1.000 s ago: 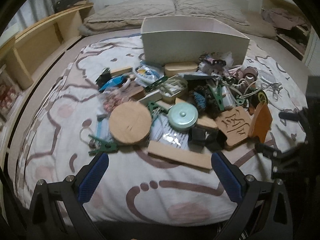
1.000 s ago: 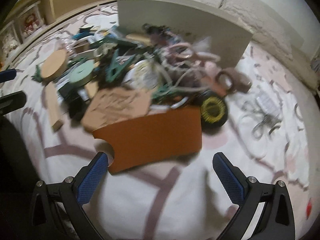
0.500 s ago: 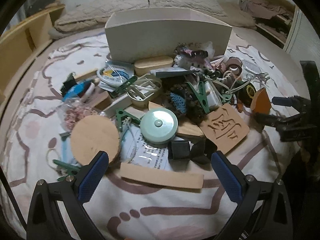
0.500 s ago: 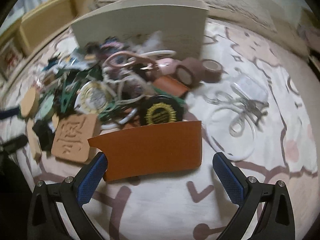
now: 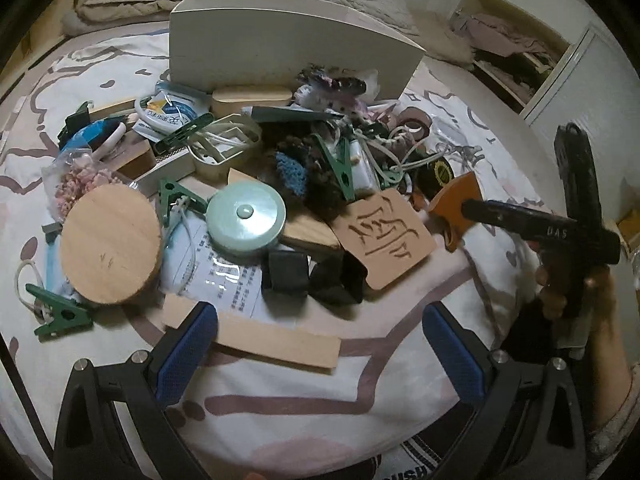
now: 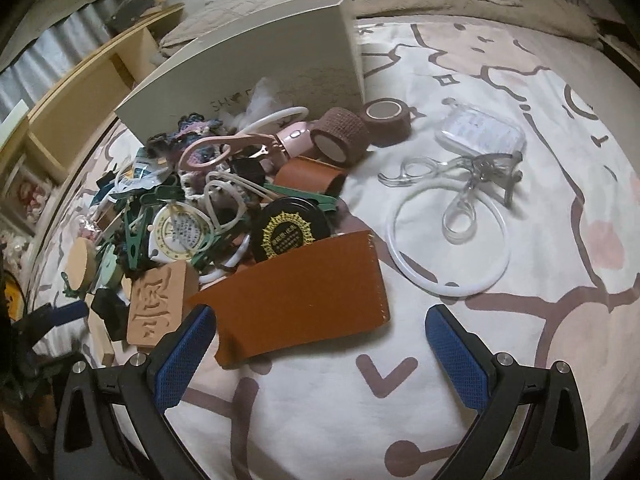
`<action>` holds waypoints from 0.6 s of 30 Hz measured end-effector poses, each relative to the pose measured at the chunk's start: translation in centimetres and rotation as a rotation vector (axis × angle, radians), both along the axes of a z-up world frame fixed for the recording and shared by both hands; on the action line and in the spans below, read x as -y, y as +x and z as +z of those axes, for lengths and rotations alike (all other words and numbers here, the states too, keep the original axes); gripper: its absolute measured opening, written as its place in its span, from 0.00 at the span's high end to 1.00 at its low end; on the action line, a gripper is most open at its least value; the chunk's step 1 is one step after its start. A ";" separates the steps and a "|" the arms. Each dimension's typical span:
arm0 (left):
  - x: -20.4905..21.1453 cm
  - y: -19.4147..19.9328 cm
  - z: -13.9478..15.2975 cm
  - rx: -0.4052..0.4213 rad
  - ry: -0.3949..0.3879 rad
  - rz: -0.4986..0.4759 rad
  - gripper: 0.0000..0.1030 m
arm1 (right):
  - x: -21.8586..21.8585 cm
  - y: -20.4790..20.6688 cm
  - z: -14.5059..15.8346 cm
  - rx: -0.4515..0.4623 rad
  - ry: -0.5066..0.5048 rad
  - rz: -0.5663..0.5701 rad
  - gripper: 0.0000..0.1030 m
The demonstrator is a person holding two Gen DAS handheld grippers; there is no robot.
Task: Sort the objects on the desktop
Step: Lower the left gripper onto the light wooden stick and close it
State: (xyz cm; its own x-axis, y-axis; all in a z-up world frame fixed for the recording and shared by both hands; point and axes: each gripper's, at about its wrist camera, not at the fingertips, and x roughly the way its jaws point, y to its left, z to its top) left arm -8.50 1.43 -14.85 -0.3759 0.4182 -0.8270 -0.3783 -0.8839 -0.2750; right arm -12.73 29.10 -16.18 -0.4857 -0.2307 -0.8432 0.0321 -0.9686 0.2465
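The left gripper [image 5: 320, 344] has been brought nearer the wooden strip [image 5: 256, 338]; both claws, including the right gripper [image 6: 320, 344], are held wide open, empty.

A heap of small things lies on the patterned bedspread in front of a white open box [image 5: 280, 52] standing behind it. At the near edge lies a flat wooden strip [image 5: 260, 338], with a round wooden disc [image 5: 110, 248] to its left and a mint-green round tin [image 5: 246, 218] beside that. A carved wooden tile [image 5: 384, 240] leans at the right, next to a brown leather sleeve [image 6: 300, 300]. Green clothespins, cords and crochet pieces tangle through the middle. Apart to the right lie a white ring [image 6: 450, 240] and a clear eyelash curler [image 6: 476, 172].
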 end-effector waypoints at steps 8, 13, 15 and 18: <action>2.6 -1.1 -0.5 0.012 -0.033 0.136 0.00 | 0.0 0.0 0.0 -0.001 0.002 -0.001 0.00; 3.2 -2.4 -1.2 0.033 -0.060 0.173 0.00 | -0.1 0.0 0.1 -0.004 -0.007 -0.005 0.00; 3.1 -2.8 -1.4 0.042 -0.064 0.170 0.00 | -0.1 0.0 0.1 -0.005 -0.008 -0.003 0.00; 2.7 -2.4 -1.4 0.049 -0.044 0.131 0.00 | -0.1 0.0 0.2 -0.006 -0.008 0.000 0.00</action>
State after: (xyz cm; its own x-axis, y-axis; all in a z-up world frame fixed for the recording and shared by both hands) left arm -10.93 -1.24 -16.23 -0.3839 0.3311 -0.8620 -0.2463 -0.9364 -0.2500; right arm -12.69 29.19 -16.01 -0.4906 -0.2379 -0.8383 0.0340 -0.9665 0.2544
